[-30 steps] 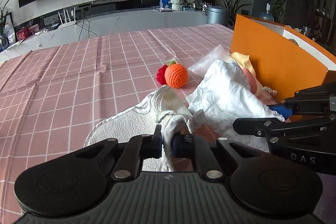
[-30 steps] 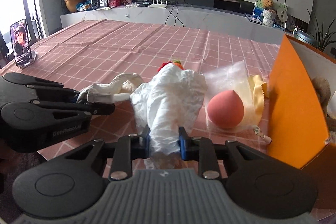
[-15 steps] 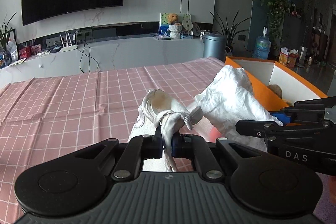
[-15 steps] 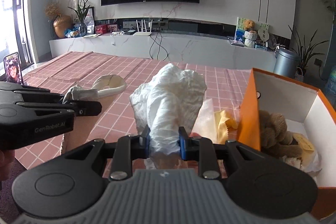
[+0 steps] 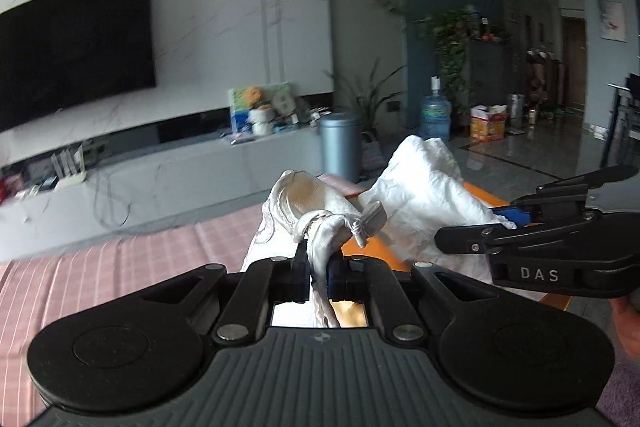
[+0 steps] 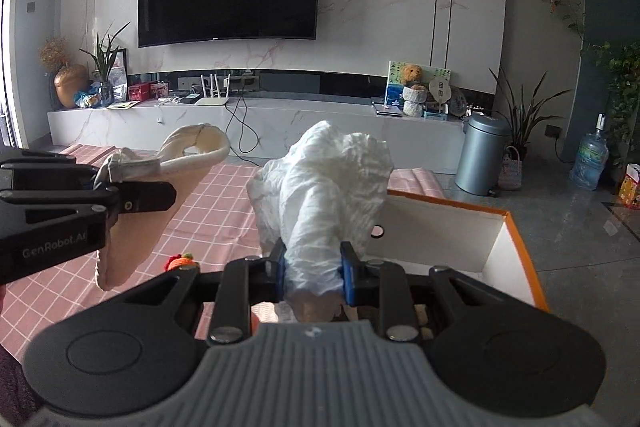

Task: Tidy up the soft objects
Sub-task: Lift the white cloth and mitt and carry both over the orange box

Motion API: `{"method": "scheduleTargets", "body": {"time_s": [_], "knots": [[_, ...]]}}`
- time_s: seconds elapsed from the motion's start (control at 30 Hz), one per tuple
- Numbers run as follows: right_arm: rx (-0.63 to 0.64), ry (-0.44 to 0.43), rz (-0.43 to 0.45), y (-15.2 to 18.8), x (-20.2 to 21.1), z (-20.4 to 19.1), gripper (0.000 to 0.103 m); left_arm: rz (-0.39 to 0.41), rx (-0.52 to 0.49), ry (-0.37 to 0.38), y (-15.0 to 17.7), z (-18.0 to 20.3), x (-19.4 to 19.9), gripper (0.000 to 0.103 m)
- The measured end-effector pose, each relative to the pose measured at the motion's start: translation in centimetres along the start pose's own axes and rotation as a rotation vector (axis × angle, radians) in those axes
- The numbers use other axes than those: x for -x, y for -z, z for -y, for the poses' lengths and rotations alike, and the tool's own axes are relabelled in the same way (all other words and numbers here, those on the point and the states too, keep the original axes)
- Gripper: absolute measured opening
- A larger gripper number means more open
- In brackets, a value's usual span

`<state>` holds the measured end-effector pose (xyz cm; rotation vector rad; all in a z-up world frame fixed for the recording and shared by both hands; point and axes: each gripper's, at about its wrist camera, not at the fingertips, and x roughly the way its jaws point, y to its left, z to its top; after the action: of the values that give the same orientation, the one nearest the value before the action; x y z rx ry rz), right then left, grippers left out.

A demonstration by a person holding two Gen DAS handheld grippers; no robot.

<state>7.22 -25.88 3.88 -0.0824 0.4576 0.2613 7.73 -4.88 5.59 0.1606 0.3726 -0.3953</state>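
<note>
The left gripper [image 5: 319,277] is clamped narrow on a bunched fold of a cream satin pouch [image 5: 316,203], which hangs from the jaws above the pink checked tablecloth [image 6: 224,203], clear of its surface. The right gripper [image 6: 313,273] is closed on the gathered end of a crumpled white cloth [image 6: 324,183], held up over the near edge of an open orange box [image 6: 520,247] with white inner walls, the two grippers side by side and near each other. A small orange crocheted toy [image 6: 182,261] lies on the tablecloth below the pouch.
</note>
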Motion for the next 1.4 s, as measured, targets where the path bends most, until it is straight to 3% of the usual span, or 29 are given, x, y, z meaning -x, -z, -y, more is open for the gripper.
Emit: {"method": "scheduleTargets", "body": {"time_s": [0.33, 0.57, 1.0, 1.4], "knots": [[0.012, 0.091, -0.023, -2.5, 1.2, 7.3, 0.025, 0.043, -0.138, 0.165, -3.9, 6.6, -5.2, 0.008], [0.021, 0.150, -0.059, -3.4, 0.2, 11.6, 0.025, 0.028, -0.179, 0.251, -5.5, 9.6, -9.2, 0.008], [0.063, 0.182, -0.229, -1.8, -6.3, 16.4, 0.025, -0.085, -0.341, 0.281, -4.3, 12.6, -15.9, 0.008], [0.175, 0.170, -0.321, -0.6, -11.8, 16.8, 0.029, -0.223, -0.331, 0.280, -2.4, 12.3, -20.4, 0.008]]}}
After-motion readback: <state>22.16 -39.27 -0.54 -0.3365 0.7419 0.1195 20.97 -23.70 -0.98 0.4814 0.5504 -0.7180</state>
